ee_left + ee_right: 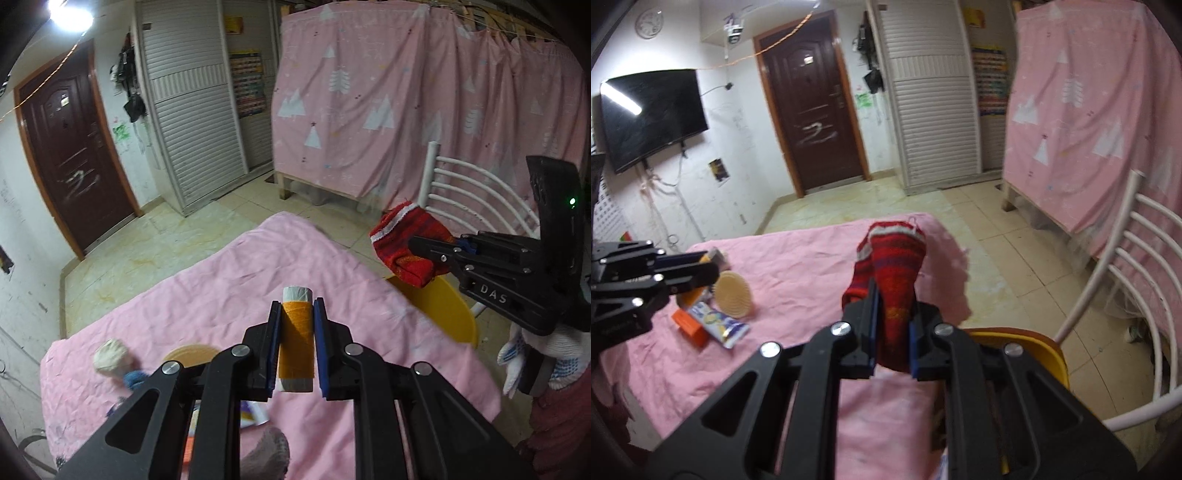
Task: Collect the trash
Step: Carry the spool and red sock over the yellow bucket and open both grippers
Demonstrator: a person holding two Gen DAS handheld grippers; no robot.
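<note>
In the left wrist view my left gripper [297,308] is shut on an orange thread spool [295,332] with pale ends, held above the pink-covered table [221,280]. My right gripper [419,247] reaches in from the right, shut on a red striped sock [400,230] that hangs over the table's right edge. The right wrist view shows that sock [895,266] bunched upright between the right gripper's [894,314] blue pads. The left gripper [705,271] is at the far left there, with the spool's end [714,255] just showing.
On the cloth lie a tan round disc [733,297], an orange box [690,326], a printed tube [720,326], a crumpled white ball [109,356] and a blue knit bit [135,378]. A yellow rounded rim [1027,341] and a white barred chair [1137,266] stand right of the table.
</note>
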